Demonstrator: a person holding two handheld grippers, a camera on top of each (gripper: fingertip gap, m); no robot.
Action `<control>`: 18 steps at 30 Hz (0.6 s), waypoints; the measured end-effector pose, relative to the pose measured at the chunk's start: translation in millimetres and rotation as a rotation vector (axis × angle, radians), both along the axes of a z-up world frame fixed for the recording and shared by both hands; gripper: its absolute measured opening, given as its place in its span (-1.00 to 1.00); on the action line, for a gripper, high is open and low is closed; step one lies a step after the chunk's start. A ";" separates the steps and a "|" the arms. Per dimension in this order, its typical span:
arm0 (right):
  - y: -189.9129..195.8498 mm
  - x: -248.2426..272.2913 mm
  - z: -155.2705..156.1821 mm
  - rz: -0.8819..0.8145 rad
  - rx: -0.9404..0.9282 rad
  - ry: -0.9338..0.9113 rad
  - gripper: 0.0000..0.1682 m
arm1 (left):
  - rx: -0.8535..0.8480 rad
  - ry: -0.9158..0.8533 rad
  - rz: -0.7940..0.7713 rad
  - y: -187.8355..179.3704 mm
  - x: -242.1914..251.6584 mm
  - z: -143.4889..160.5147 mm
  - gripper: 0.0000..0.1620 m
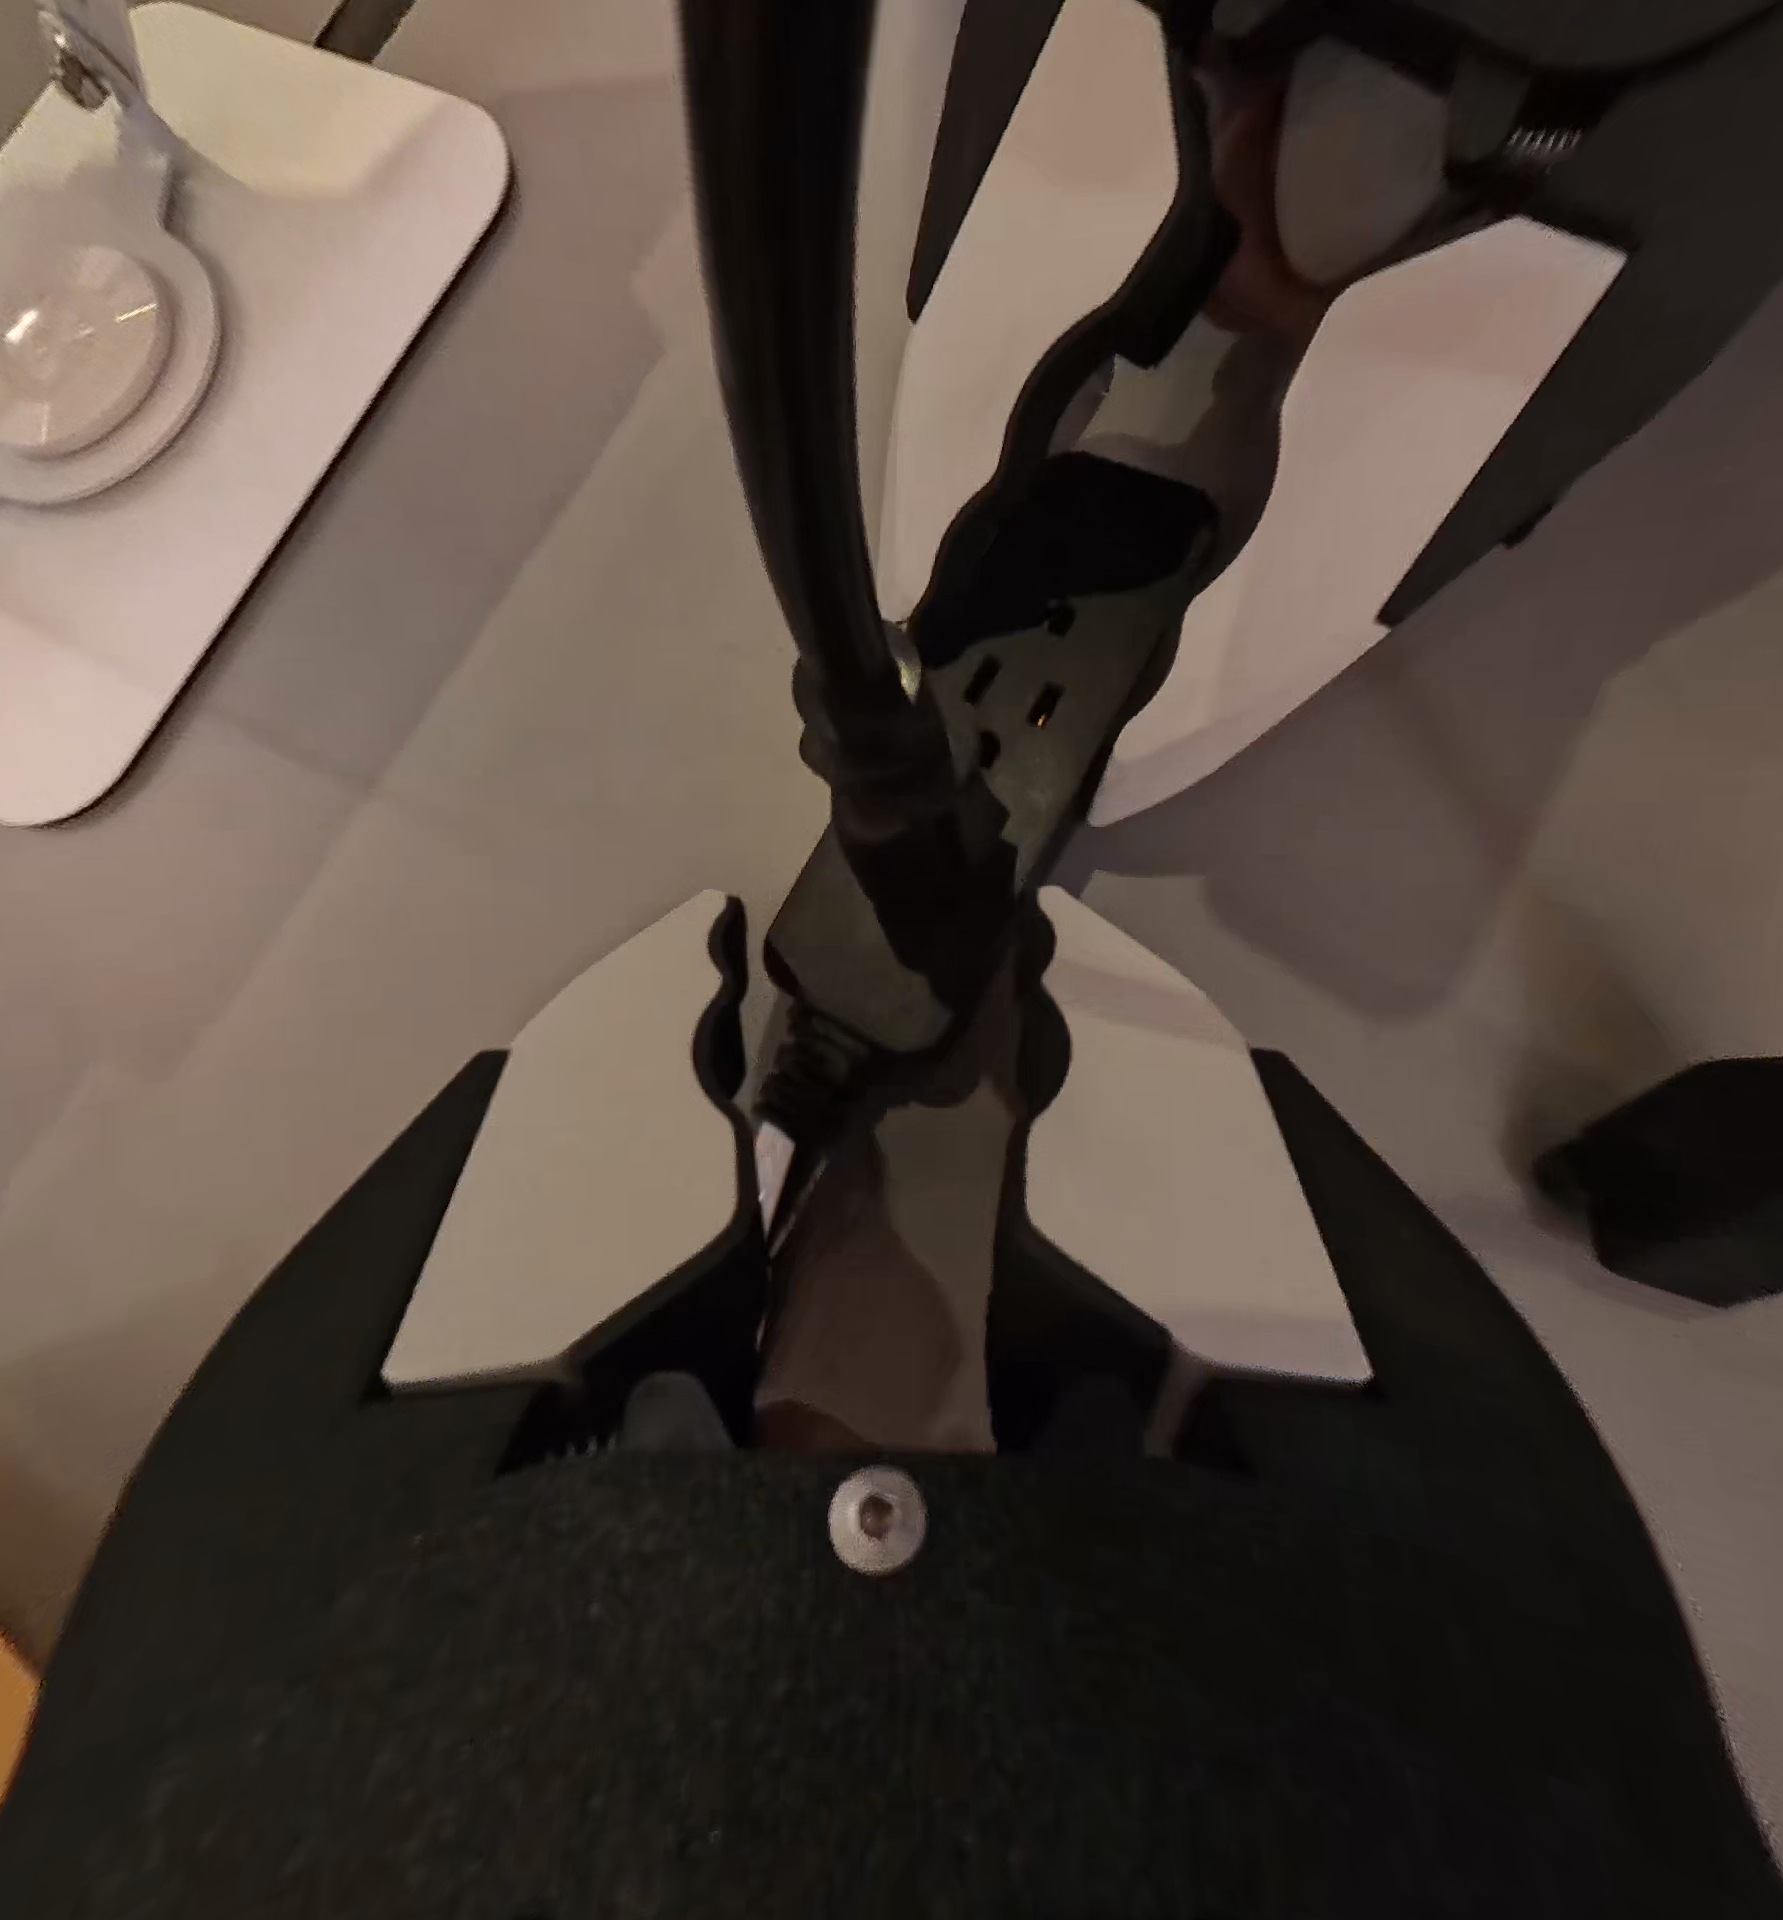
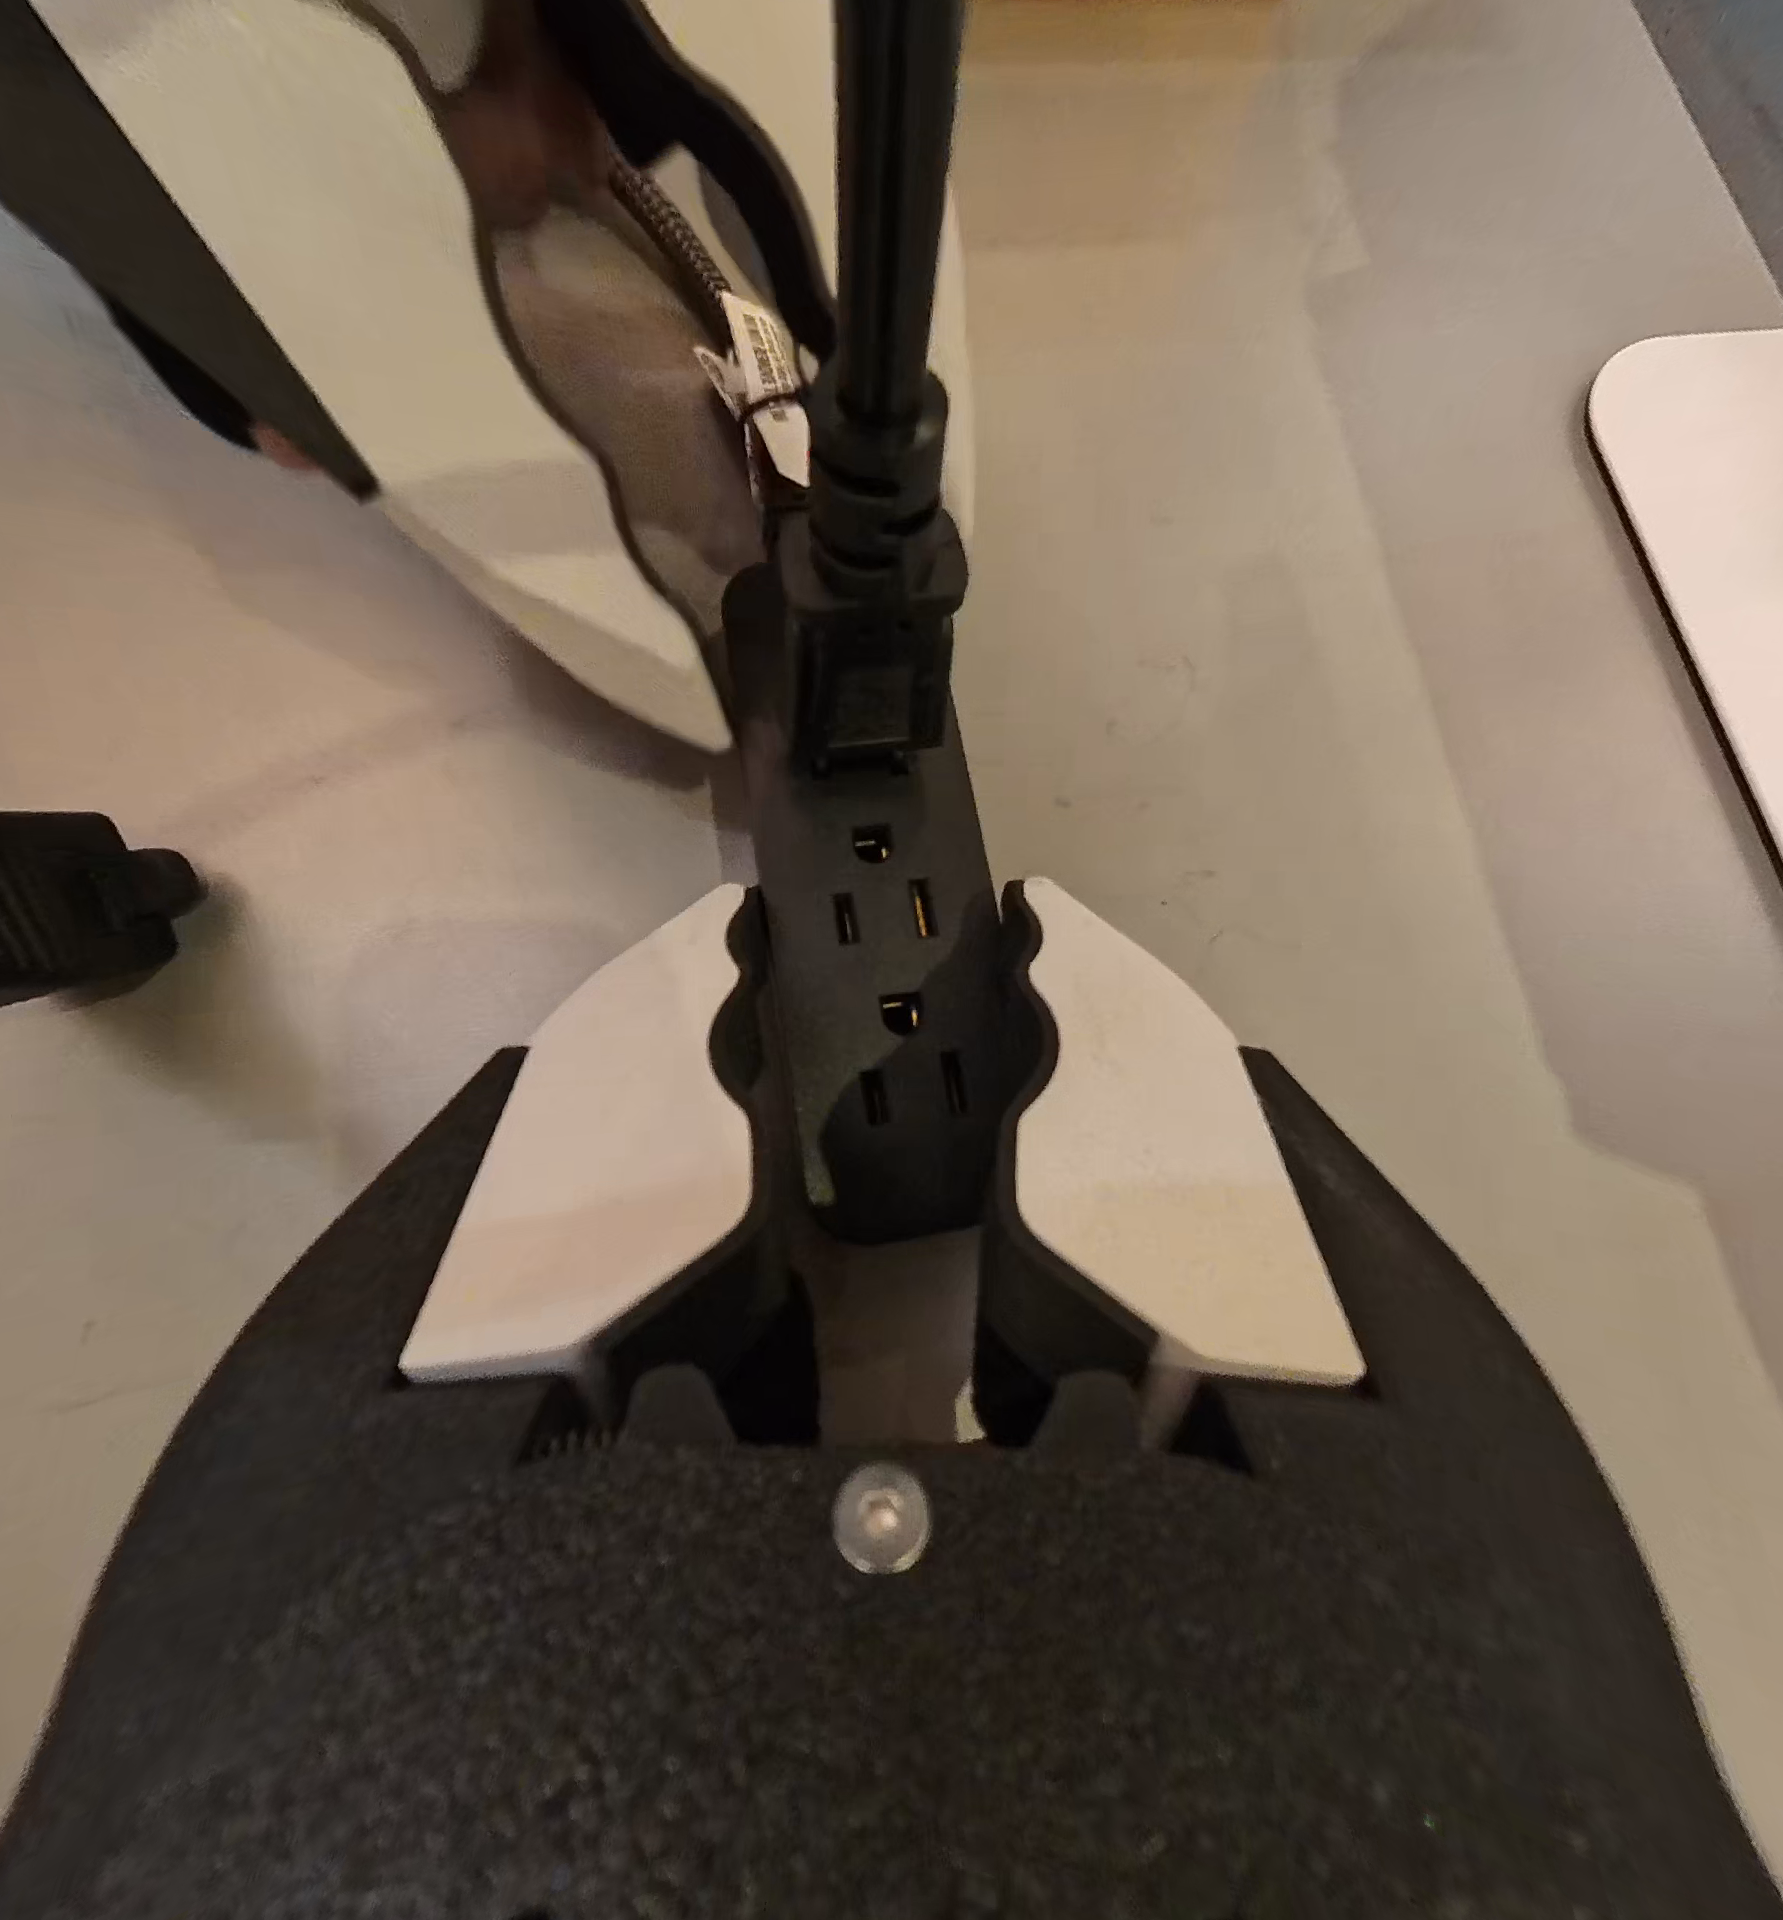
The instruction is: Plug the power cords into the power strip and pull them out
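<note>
Our left tongs (image 1: 882, 997) are clenched on the near end of the black power strip (image 1: 1043, 707), at the end where the strip's own cord leaves through a ribbed collar; the wavy black pads press on both long sides. Our right tongs (image 2: 876, 1049) grip the opposite end of the same power strip (image 2: 892, 987), their pads closed against its two edges. In the left wrist view we see the right tongs (image 1: 1157, 343) farther up the strip, and in the right wrist view the left tongs (image 2: 658, 343) show beyond the plug, so the strip is held between both, each at one end.

One black plug (image 2: 871, 665) sits in the socket nearest the left tongs, and its thick black power cord (image 2: 882, 208) rises straight up out of frame. In the left wrist view the same plug (image 1: 908, 821) stands up from the strip with the cord (image 1: 793, 312) climbing above it. Two sockets between the plug and the right tongs show bare slots.

Whether the strip rests on the grey desk (image 2: 1282, 727) or is lifted clear of it we cannot tell. On the desk, well apart to one side, lies a white rounded base plate (image 1: 274, 436) with a round fitting on it. A second black block with ribbed sides (image 2: 25, 904) lies on the desk on the other side.
</note>
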State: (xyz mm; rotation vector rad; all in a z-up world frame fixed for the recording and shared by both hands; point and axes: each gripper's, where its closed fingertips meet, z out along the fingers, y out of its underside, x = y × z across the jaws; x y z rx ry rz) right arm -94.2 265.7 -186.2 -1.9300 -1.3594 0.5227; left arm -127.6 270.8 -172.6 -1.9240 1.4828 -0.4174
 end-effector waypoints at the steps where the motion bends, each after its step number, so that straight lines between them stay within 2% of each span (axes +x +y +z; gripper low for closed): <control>1: 0.0 0.1 0.0 0.000 -0.004 0.002 -0.47 | -0.010 -0.007 -0.023 0.3 3.2 -5.1 -0.39; 11: 0.6 0.6 1.8 -0.031 -0.025 -0.047 -0.47 | 0.030 -0.087 -0.142 2.2 6.1 -14.8 -0.38; 13: 0.9 -5.6 13.6 -0.061 -0.034 -0.023 -0.28 | 0.036 -0.084 -0.148 1.7 6.4 -15.1 -0.38; 16: -3.0 -31.9 54.3 -0.008 0.040 0.143 -0.40 | 0.016 -0.091 -0.166 0.9 6.6 -15.0 -0.38; 18: -2.2 -39.6 67.3 0.014 0.068 0.159 -0.56 | 0.013 -0.091 -0.173 0.1 6.5 -15.2 -0.38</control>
